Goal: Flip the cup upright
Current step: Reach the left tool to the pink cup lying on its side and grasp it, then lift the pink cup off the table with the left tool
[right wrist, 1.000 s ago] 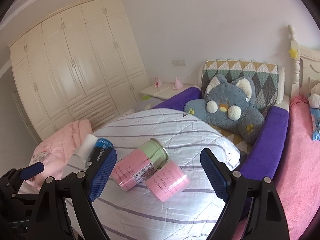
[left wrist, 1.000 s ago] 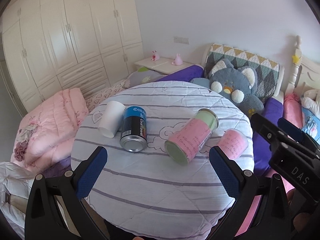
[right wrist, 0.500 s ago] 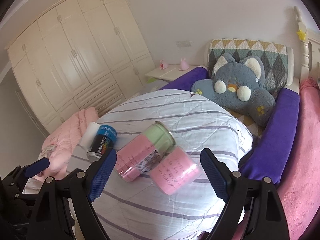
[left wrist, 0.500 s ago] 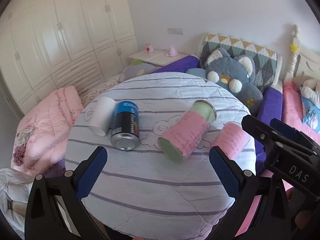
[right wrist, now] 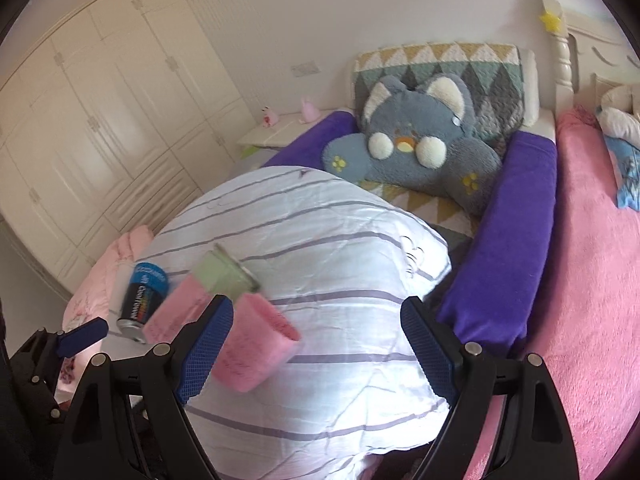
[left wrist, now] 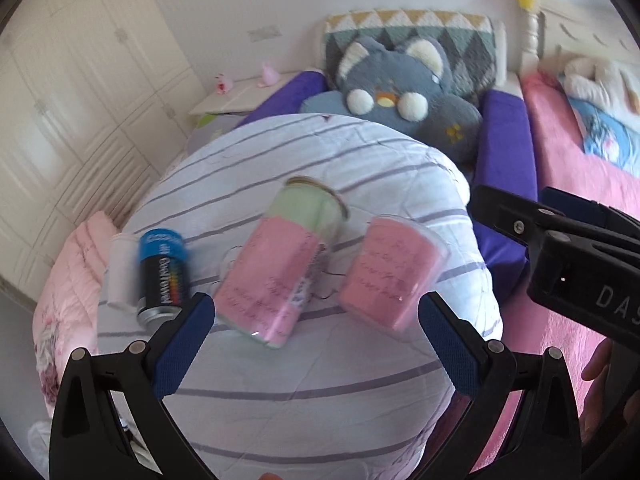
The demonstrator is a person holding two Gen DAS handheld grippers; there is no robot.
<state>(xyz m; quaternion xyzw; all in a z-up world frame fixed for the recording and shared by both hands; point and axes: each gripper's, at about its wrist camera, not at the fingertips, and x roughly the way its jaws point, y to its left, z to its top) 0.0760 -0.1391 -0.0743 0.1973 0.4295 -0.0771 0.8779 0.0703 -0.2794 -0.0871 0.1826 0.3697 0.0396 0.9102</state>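
Observation:
A pink cup (left wrist: 390, 272) lies on its side on the round table with a white striped cloth (left wrist: 304, 364); it also shows in the right wrist view (right wrist: 256, 340). Left of it lies a pink-and-green canister (left wrist: 280, 264), then a black-and-blue can (left wrist: 162, 276) and a white cup (left wrist: 120, 270), all on their sides. My left gripper (left wrist: 316, 342) is open and empty, just short of the canister and pink cup. My right gripper (right wrist: 316, 344) is open and empty, its left finger beside the pink cup; its body shows in the left wrist view (left wrist: 568, 260).
A grey plush cat (right wrist: 416, 144) and purple bolsters (right wrist: 508, 248) lie behind the table. A pink bed (right wrist: 592, 280) is at the right. A pink quilt (left wrist: 68, 280) and white wardrobes (right wrist: 100, 120) are at the left.
Both grippers have moved forward and rightward toward the pink cup and canister, which now look larger and nearer. The objects on the table have not moved. Both grippers stay open.

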